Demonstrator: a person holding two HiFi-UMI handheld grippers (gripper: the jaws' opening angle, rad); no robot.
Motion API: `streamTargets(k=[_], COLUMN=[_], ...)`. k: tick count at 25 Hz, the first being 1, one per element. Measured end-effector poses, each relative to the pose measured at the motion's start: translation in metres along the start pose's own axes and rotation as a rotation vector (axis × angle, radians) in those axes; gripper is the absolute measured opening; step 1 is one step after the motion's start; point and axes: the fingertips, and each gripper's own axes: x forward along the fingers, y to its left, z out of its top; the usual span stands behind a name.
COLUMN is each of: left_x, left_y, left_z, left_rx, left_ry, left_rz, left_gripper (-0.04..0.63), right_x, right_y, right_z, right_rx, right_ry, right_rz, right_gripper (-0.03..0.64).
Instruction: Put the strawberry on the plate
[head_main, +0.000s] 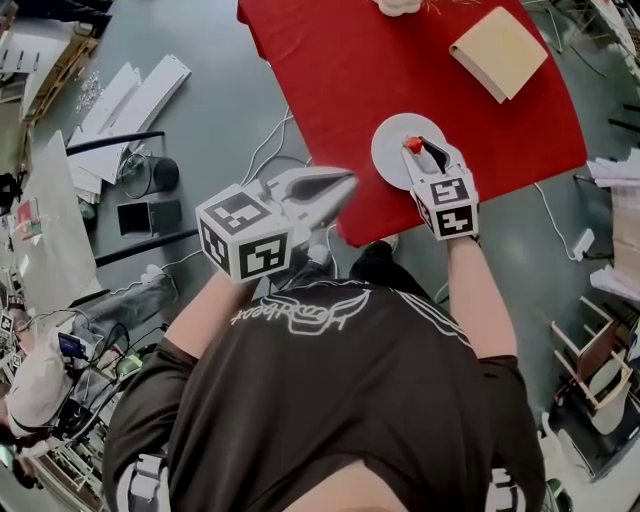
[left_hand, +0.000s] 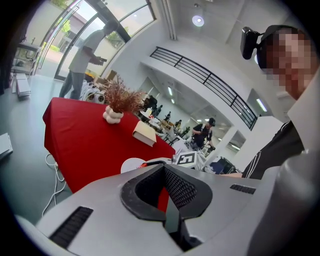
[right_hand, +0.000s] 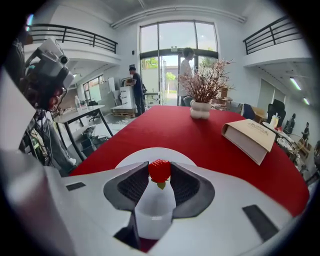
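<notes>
A small red strawberry (right_hand: 159, 170) sits pinched between the two black pads of my right gripper (right_hand: 160, 176), with its green stalk end towards the camera. The head view shows this strawberry (head_main: 412, 146) and the right gripper (head_main: 424, 152) over the round white plate (head_main: 390, 140). That plate lies on the red cloth near the table's front edge, and its rim (right_hand: 132, 157) shows just beyond the jaws. Whether the berry touches the plate I cannot tell. My left gripper (head_main: 342, 186) hangs shut and empty in front of the table's near corner, left of the plate (left_hand: 131, 164).
A tan book (head_main: 497, 52) lies on the red tablecloth (head_main: 330, 70) behind the plate. A white vase (right_hand: 201, 109) of dried twigs stands at the far end. On the grey floor lie white panels (head_main: 130, 100), cables and boxes to the left. People stand far off.
</notes>
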Motion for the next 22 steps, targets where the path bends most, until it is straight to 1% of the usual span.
streamTargets(k=[9, 14, 22], left_x=[-0.001, -0.003, -0.004], left_y=[0.003, 0.005, 0.003], left_z=[-0.001, -0.002, -0.003], left_rx=[-0.011, -0.007, -0.014], left_ry=[-0.015, -0.019, -0.021], left_rz=[0.014, 0.022, 0.018], left_gripper=[0.008, 0.008, 0.008], right_x=[0.008, 0.012, 0.01], right_y=[0.006, 0.008, 0.008], right_z=[-0.005, -0.01, -0.011], right_rx=[-0.091, -0.127, -0.141], right_ry=[0.039, 0.07, 0.082], right_rz=[-0.009, 0.005, 0.005], right_gripper=[0.127, 0.127, 0.127])
